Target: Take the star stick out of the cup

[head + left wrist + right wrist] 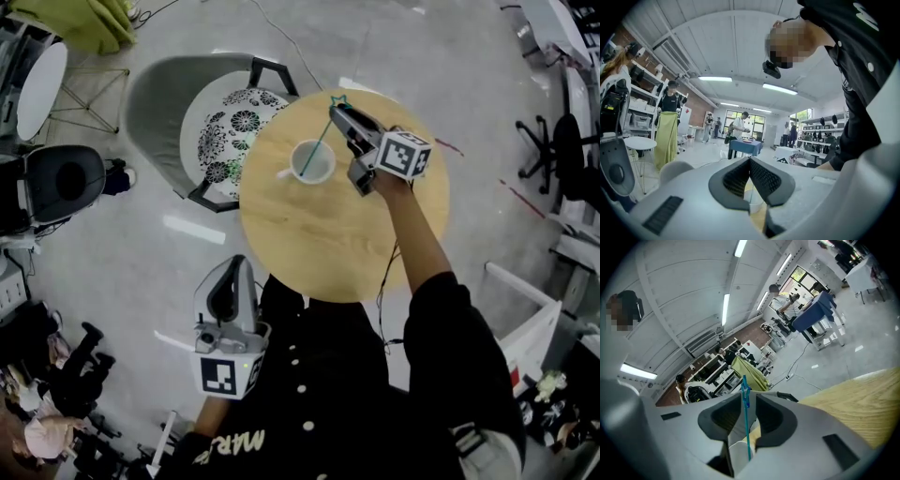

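Note:
A white cup (311, 161) stands on the round wooden table (375, 253), left of its middle. The teal star stick (317, 145) leans out of the cup toward the far right, its star end up. My right gripper (336, 111) reaches over the table's far edge to that upper end. In the right gripper view the stick (746, 418) runs up between the two jaws, with a thin gap on each side, and the cup (738, 453) shows below. My left gripper (234, 267) hangs off the table's near left edge with its jaw tips together and nothing in them.
A grey chair (178, 112) with a black-and-white patterned cushion (230, 131) stands against the table's far left edge. A thin cable (389, 272) hangs at the table's near side. Office chairs and benches ring the floor; people stand far off in the left gripper view.

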